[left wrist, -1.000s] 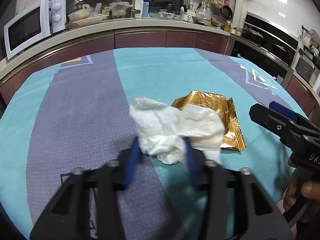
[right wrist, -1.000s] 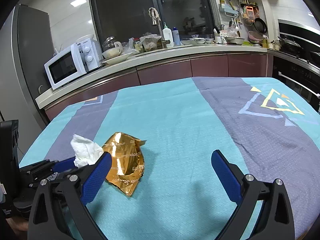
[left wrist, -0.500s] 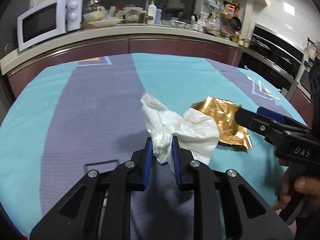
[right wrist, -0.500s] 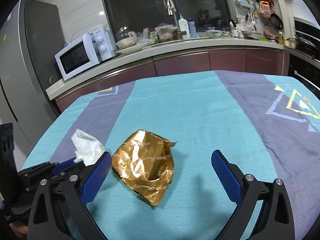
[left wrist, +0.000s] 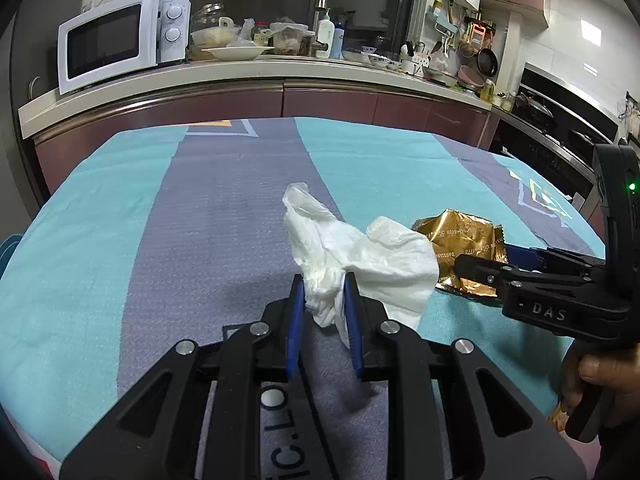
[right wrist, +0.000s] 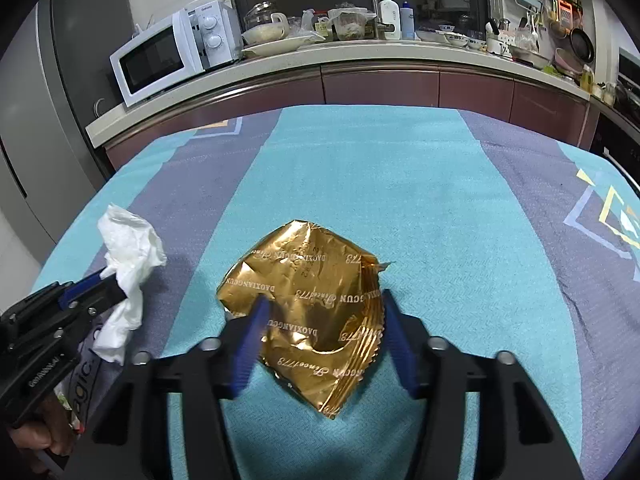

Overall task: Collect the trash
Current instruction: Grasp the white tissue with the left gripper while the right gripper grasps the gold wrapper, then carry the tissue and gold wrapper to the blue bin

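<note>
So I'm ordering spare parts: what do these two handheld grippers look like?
Both are black plastic frames with silver screws and long blue finger pads. The right gripper carries white "DAS" lettering and a green light on its upright black body. The left gripper shows partial white lettering on its base.

Black left gripper [left wrist: 323,300], blue pads [left wrist: 297,320], silver screws [left wrist: 260,328]
</note>
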A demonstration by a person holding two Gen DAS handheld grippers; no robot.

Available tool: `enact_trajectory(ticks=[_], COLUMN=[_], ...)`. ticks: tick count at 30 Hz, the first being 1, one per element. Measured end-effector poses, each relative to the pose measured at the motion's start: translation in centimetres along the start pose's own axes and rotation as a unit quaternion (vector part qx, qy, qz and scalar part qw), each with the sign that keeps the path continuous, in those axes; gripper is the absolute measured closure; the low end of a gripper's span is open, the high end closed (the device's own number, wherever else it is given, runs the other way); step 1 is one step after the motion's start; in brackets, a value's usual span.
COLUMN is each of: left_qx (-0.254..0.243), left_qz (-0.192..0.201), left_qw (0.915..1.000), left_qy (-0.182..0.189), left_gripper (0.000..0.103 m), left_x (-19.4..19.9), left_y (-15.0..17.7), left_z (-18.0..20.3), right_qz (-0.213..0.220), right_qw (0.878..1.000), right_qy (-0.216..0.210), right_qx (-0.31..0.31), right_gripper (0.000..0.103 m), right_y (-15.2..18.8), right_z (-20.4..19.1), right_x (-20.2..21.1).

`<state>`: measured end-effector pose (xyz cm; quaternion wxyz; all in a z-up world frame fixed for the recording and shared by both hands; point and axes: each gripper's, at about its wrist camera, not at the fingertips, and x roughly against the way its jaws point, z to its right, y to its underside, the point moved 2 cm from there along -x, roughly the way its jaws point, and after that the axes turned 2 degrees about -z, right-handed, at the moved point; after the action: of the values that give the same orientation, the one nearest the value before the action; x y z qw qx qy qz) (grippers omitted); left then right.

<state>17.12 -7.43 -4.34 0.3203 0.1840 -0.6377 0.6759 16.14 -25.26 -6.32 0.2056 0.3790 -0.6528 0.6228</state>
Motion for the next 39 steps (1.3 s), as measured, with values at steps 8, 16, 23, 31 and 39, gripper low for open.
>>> enact_trajectory(ticks=[8,16,23,31,39], left_qx=[0.007,0.013,0.017,0.023,0.030], left_qz=[0.012,0.026,0.049,0.083,0.119], left_qw=[0.9999,0.9994,0.9977,0.9938,0.9877], left_qy=[-0.005,-0.021,-0.044,-0.071,-0.096], left_gripper=[0.082,0.082,0.082,0.082,0.082], left_x=[1.3,3.4,6.6,12.0,18.1], left_y=[0.3,0.4,0.5,1.6,3.2], left_z=[-0.7,-2.0,-3.5,-5.2,-6.3], right_qz=[0.003,0.029,0.070,0.123,0.165], right_qw=[1.000,0.998,0.996,0.991,0.984], right_qy=[-0.022,-0.042,-0.045,-0.049,-0.069], right_qx=[-0.020,-0.035,-0.026,-0.010,0.016], right_gripper=[0.085,0.097,0.098,0.098,0.098], right_y=[0.1,0.5,0.6,1.3,1.8], right_z=[0.3,-0.4,-2.1,-4.0,-6.4], right_x=[0.3,2.0,5.8,10.8,14.7])
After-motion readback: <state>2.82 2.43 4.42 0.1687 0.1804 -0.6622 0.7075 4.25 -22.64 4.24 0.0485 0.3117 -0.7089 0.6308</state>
